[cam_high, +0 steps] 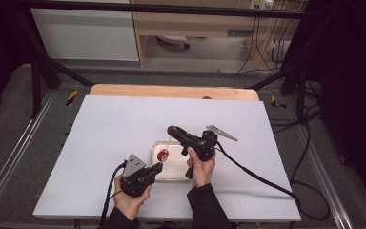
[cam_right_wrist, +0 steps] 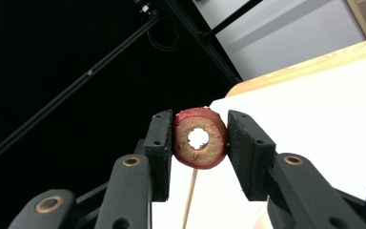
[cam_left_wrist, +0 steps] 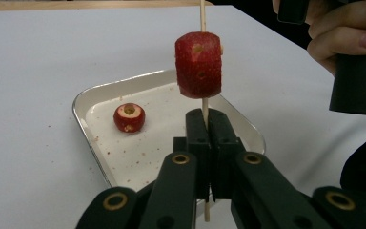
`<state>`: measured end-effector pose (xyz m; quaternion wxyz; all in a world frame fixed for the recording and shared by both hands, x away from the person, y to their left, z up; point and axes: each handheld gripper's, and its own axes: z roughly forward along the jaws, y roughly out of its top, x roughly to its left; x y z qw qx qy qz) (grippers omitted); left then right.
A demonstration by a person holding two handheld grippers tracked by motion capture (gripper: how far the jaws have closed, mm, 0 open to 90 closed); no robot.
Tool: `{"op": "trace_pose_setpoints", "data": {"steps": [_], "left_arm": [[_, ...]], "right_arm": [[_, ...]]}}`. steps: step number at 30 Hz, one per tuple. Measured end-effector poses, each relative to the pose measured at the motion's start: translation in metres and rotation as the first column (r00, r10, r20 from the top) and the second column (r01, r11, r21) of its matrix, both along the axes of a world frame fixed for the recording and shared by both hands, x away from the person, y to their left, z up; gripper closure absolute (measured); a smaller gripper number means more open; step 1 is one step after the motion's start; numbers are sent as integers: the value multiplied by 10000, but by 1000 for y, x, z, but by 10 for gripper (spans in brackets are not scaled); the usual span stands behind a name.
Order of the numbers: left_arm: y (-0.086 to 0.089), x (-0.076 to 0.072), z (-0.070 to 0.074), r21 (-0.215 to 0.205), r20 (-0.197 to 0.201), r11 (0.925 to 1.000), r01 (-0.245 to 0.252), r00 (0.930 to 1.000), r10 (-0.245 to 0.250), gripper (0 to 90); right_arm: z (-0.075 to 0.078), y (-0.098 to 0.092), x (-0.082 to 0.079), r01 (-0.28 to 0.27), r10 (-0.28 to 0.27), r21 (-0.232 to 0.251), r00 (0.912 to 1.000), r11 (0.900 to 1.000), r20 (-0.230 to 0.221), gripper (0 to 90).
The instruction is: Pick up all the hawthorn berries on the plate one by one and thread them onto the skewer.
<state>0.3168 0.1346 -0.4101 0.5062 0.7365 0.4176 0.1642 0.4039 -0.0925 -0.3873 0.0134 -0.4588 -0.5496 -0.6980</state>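
I take the metal tray (cam_high: pixel 170 177) on the white desk (cam_high: pixel 105 129) as my landmark and work from the left. My left claw (cam_left_wrist: pixel 205 125) sits at the tray's near-left corner, its jaws pressed together on the lower end of a thin wooden skewer (cam_left_wrist: pixel 202 12). That grip keeps the stick upright over the tray, so whatever crumbles off should land in it; red flecks already dot the tray floor. One cored red fruit piece (cam_left_wrist: pixel 198 64), hawthorn by the look of it, is threaded on the skewer just above the jaws. A second cored fruit (cam_left_wrist: pixel 129 117) lies loose inside the tray, toward its far-left part, waiting its turn, I judge.

My right claw (cam_right_wrist: pixel 199 143) is raised above the tray's far-right side, clamped on another cored fruit ring (cam_right_wrist: pixel 200 138) by its sides. That leaves the bored hole open along the line of the jaws, and the skewer's tip shows just below the ring, so I read this as lining the hole up with the stick before pushing it on.
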Motion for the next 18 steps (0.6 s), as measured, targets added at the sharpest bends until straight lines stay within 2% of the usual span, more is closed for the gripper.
{"op": "trace_pose_setpoints", "data": {"steps": [9, 12, 18], "left_arm": [[-1, 4, -1, 59, -263, 10000, -18, 9997, 20, 886], [-1, 4, -1, 192, -196, 9998, 95, 9998, -92, 886], [-1, 1, 0, 464, -8, 9985, 275, 9996, -275, 886]], "right_arm": [[-5, 3, -2, -205, 208, -344, 9998, 9992, 75, 631], [-3, 2, -3, -259, 265, -521, 9996, 9983, 100, 632], [-4, 1, -1, -247, 247, -535, 9997, 9983, -10, 632]]}}
